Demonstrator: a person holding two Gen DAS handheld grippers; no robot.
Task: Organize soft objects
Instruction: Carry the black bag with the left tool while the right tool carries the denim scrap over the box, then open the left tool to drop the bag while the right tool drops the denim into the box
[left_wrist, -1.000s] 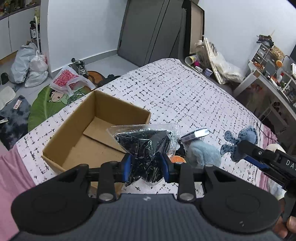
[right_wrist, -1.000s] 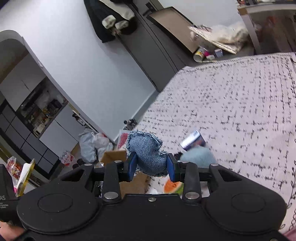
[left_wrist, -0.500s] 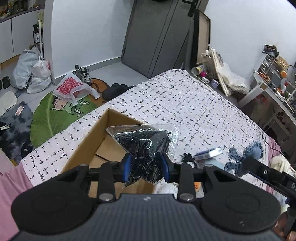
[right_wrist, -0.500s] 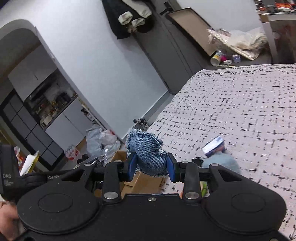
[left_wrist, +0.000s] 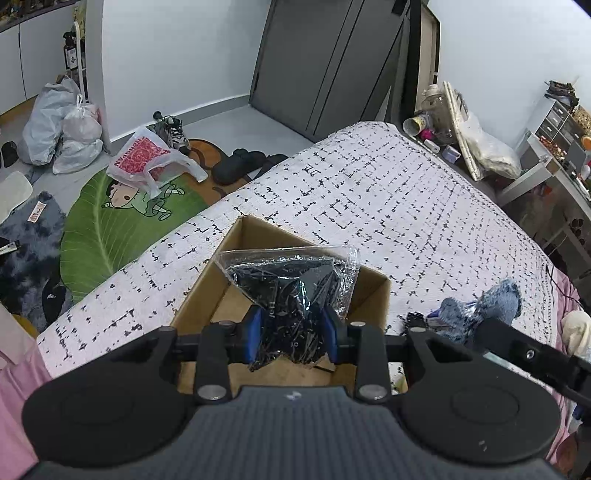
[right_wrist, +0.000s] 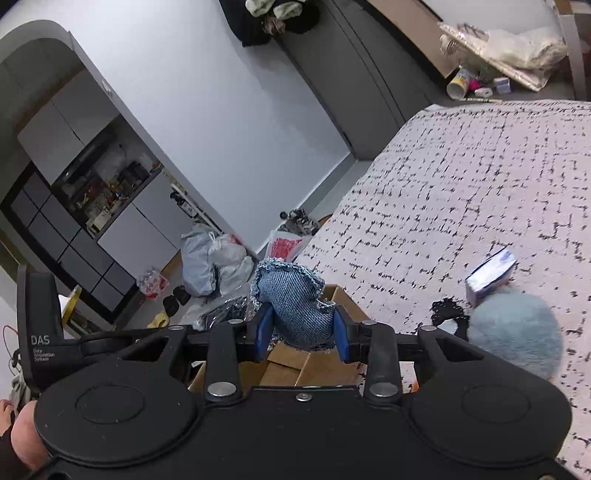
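Note:
My left gripper (left_wrist: 291, 334) is shut on a clear plastic bag of black fabric (left_wrist: 291, 284) and holds it above the open cardboard box (left_wrist: 373, 295) on the bed. My right gripper (right_wrist: 301, 334) is shut on a blue denim soft toy (right_wrist: 295, 302), held over the box's near corner (right_wrist: 321, 369). The denim toy also shows at the right of the left wrist view (left_wrist: 495, 306). A fluffy light blue plush (right_wrist: 513, 332) and a small blue-white pack (right_wrist: 489, 275) lie on the bedspread beside the box.
The bed has a white bedspread with black marks (left_wrist: 388, 195). The floor at left holds a green leaf rug (left_wrist: 110, 229), plastic bags (left_wrist: 62, 125) and shoes. A cluttered desk (left_wrist: 554, 170) stands at right. A small black item (right_wrist: 447, 312) lies near the plush.
Both grippers have moved left, over the box, each still holding its object. The box now sits directly under the left gripper's bag.

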